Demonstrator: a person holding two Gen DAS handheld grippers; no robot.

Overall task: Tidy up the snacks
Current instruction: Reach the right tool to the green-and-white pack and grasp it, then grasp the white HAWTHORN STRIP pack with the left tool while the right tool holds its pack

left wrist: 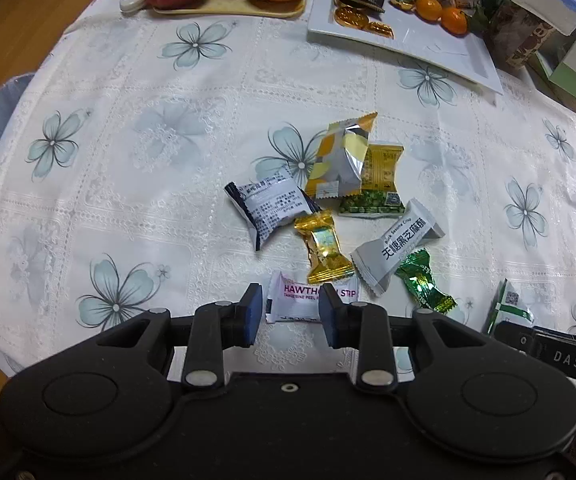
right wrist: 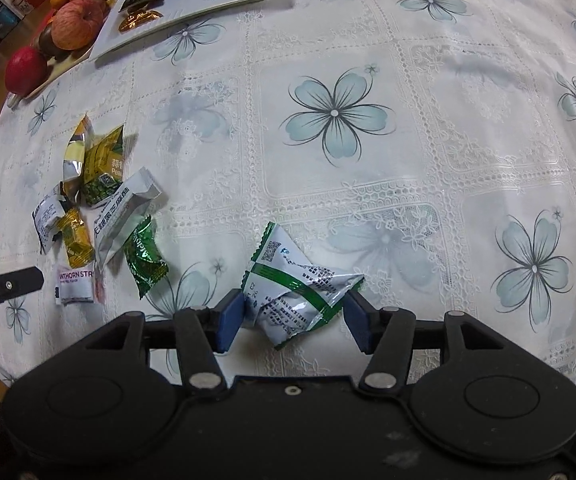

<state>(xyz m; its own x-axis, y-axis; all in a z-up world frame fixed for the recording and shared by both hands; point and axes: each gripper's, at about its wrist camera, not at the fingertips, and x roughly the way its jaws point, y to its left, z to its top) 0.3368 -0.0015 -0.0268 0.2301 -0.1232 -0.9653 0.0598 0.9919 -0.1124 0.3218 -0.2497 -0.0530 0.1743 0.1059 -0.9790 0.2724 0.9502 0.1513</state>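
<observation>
Bracketing the green-striped packet on the counter, your right gripper stood apart; you needed to close squarely across its crumpled middle. Your left gripper likewise stood apart around the hawthorn strip.
</observation>
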